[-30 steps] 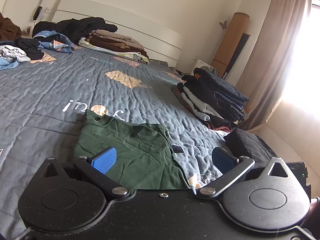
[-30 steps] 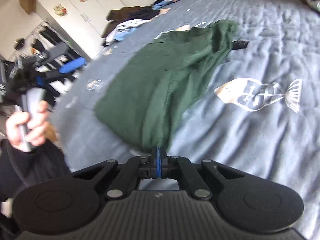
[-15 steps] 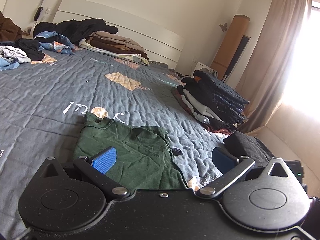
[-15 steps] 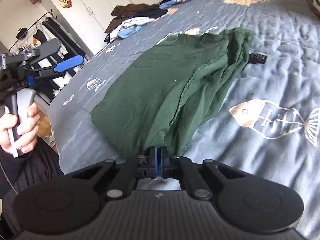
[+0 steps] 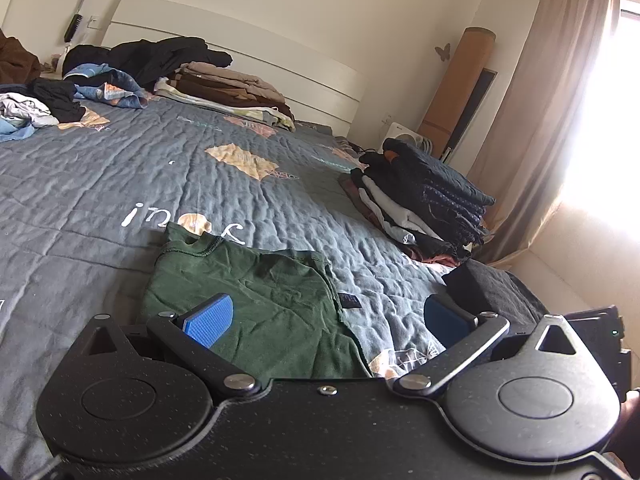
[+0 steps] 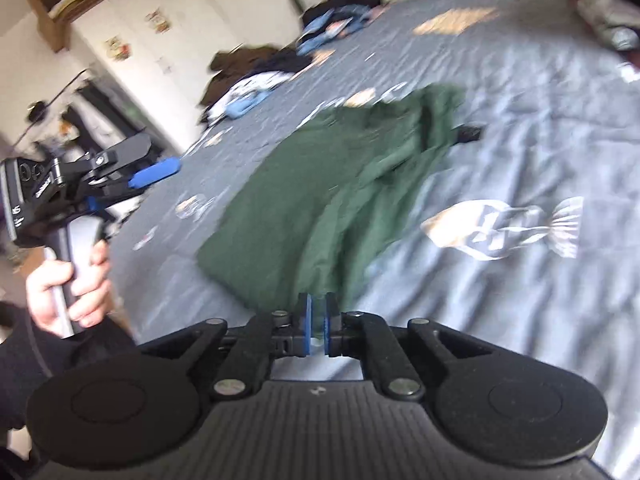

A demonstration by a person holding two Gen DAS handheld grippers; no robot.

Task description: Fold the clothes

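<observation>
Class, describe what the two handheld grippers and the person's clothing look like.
Both grippers, left gripper and right gripper, are matte black with round pivot discs, silver screws and blue ribbed pads on the fingers. The left's handle is grey. The sleeve is black.

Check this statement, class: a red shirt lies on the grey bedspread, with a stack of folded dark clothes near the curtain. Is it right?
Not quite: the shirt is dark green, not red, as the left wrist view shows. The rest holds: it lies on the grey bedspread, with the stack of folded dark clothes near the curtain.
</observation>
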